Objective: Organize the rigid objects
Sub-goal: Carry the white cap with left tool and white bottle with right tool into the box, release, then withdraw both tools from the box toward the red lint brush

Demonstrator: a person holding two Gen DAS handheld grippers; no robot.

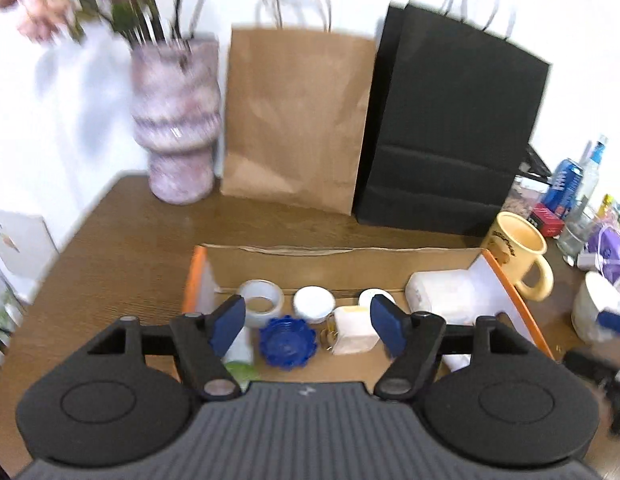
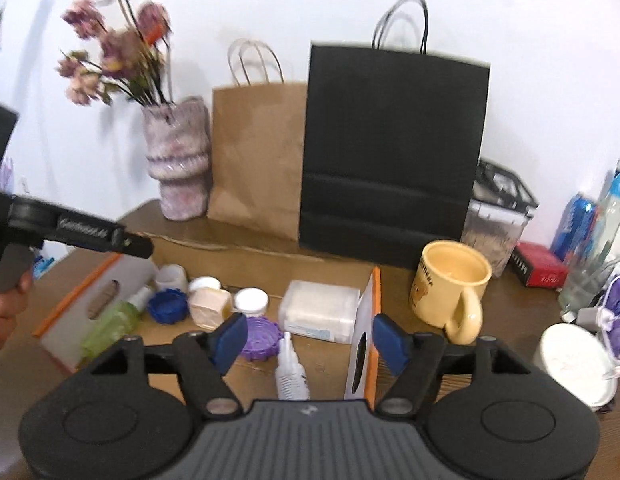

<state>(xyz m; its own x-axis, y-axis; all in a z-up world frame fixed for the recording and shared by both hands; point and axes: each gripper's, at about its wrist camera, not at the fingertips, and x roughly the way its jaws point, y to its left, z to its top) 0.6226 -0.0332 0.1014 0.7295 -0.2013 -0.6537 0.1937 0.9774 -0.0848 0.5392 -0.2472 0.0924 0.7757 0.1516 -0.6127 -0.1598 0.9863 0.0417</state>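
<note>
Both my tongs, left [image 1: 307, 324] and right [image 2: 310, 336], gape wide, holding nothing. The yellow mug [image 2: 450, 288] stands on the surface just beside the cardboard box [image 2: 374, 312]. Ceramic probably: heavy, slick, breakable, so I'd pinch the rim.

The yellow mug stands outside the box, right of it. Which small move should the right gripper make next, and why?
Probably swing right toward the yellow mug. The right gripper is open and empty over the cardboard box, while the mug stands upright on the table, outside the box's right wall.
</note>
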